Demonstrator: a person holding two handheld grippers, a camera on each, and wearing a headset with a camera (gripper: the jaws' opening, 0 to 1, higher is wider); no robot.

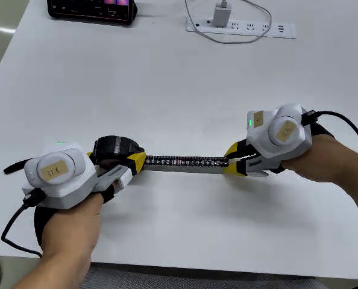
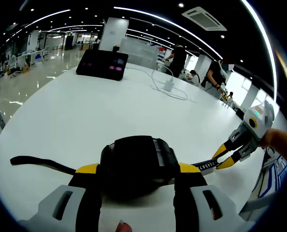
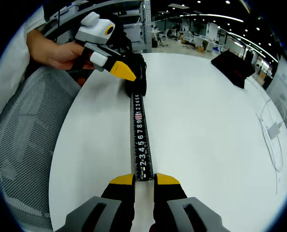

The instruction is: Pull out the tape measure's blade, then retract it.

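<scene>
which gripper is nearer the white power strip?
Right. The right gripper, pinching the tape blade's tip, sits nearly in line with the white power strip; the left gripper, clamped on the black tape measure case, is further off to the side.

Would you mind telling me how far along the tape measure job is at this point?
Done so far: the blade is drawn out across the table. In hand: the left gripper clamps the tape measure case, the right gripper pinches the blade's tip. Left: retracting the blade.
</scene>
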